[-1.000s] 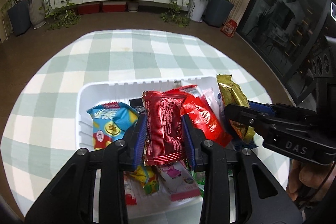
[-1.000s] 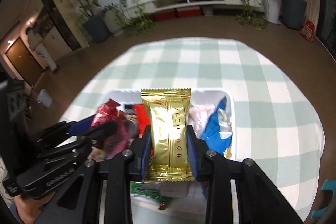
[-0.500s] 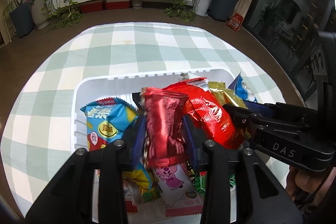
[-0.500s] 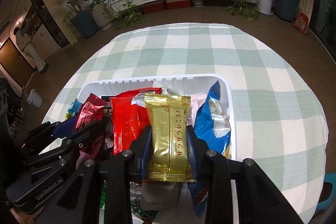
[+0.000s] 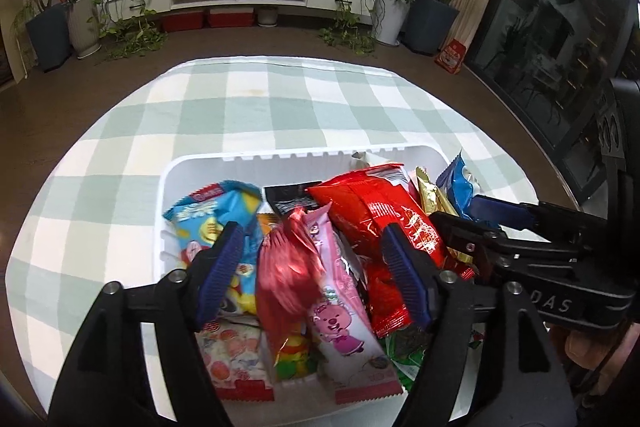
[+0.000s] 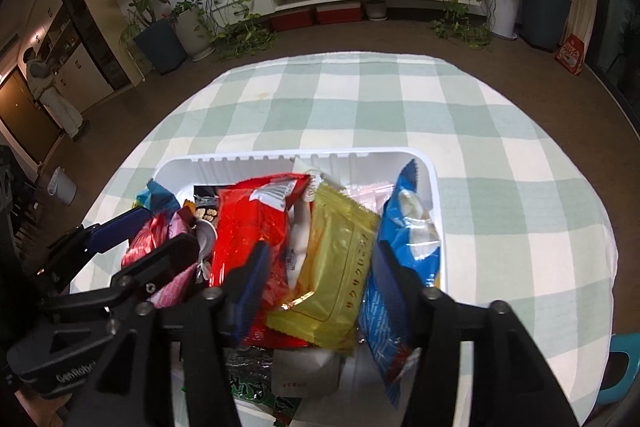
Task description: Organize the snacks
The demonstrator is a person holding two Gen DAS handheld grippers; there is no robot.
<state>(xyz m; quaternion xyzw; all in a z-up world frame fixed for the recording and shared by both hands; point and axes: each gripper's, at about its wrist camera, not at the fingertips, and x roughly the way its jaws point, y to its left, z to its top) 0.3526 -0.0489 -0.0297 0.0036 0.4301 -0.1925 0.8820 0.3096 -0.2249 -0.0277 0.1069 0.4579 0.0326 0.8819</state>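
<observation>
Snacks are being released into the bin [image 5: 280,163]; both grippers [image 5: 316,275] [image 6: 316,279] are opening, nothing pinched; withdrawal is called for next.

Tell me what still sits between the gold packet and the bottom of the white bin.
The gold packet lies on other snacks: a red bag and a white packet beneath it, inside the white bin. The right gripper is opening.
</observation>
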